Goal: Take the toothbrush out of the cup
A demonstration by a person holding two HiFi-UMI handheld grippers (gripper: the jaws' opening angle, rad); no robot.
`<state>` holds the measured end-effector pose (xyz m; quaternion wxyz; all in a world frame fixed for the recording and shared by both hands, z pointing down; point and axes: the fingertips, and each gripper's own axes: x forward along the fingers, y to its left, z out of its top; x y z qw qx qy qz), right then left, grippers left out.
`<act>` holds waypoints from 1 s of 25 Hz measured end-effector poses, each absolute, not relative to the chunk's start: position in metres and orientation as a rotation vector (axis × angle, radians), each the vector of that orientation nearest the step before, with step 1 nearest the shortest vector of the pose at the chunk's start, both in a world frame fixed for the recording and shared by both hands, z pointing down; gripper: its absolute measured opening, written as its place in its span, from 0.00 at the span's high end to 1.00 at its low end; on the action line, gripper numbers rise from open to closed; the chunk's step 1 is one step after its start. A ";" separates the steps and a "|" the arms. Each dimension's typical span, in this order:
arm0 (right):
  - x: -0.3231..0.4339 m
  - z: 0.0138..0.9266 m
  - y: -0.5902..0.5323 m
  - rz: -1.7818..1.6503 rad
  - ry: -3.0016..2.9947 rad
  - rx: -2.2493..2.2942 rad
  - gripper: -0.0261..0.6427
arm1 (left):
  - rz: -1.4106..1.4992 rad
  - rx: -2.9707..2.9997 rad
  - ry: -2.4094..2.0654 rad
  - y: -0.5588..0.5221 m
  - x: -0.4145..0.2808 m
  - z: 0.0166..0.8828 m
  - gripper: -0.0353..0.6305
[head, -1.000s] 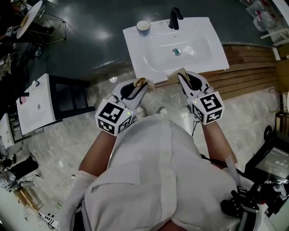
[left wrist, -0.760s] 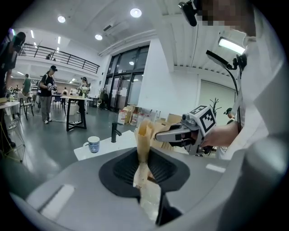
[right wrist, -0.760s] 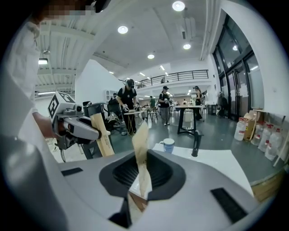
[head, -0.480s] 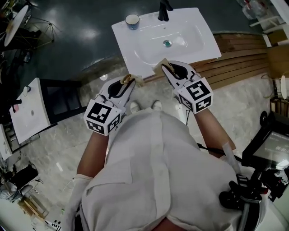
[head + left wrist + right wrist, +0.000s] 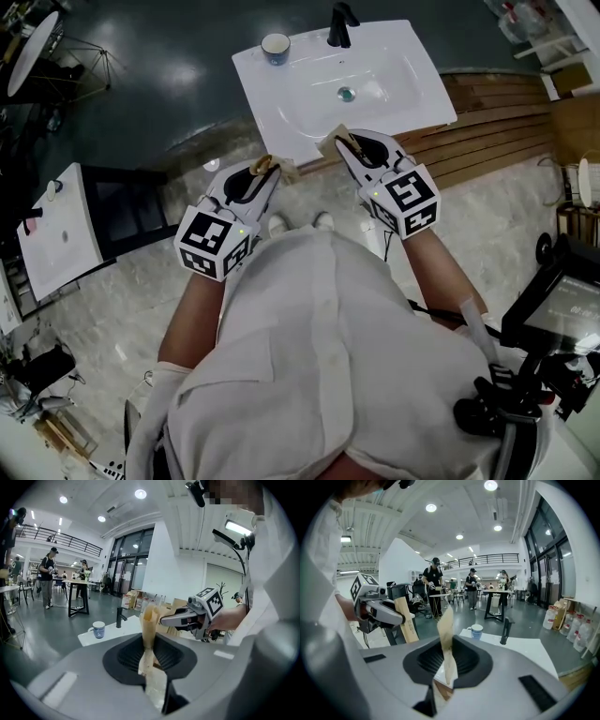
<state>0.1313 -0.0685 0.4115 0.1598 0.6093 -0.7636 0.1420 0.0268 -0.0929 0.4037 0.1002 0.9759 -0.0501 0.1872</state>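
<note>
A white cup (image 5: 275, 45) with a blue print stands on the back left corner of the white washbasin (image 5: 403, 98). It also shows in the left gripper view as the cup (image 5: 98, 630) and in the right gripper view as the cup (image 5: 476, 631). No toothbrush can be made out in it. My left gripper (image 5: 274, 168) hovers at the basin's front left corner and my right gripper (image 5: 336, 140) at its front edge, both well short of the cup. The tan fingers (image 5: 149, 620) of the left and the tan fingers (image 5: 447, 625) of the right lie together with nothing between them.
A black faucet (image 5: 339, 23) rises at the basin's back edge and a drain (image 5: 346, 94) sits in the bowl. Wooden slats (image 5: 497, 122) lie to the right. A second white basin (image 5: 61, 230) on a black stand (image 5: 141, 202) is at the left. People and tables fill the hall behind.
The head view has shifted, so basin and grippers sit a little higher and further left in it. Relative to the basin, both grippers hold their places, jaws unchanged.
</note>
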 end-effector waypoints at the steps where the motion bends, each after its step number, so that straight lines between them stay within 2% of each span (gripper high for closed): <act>1: 0.132 0.412 -0.068 0.405 -2.180 1.742 0.91 | 0.555 2.884 -0.149 -0.093 0.027 0.404 0.85; 25: 0.130 0.410 -0.077 0.401 -2.099 1.817 0.91 | 0.488 2.893 -0.135 -0.111 0.005 0.396 0.85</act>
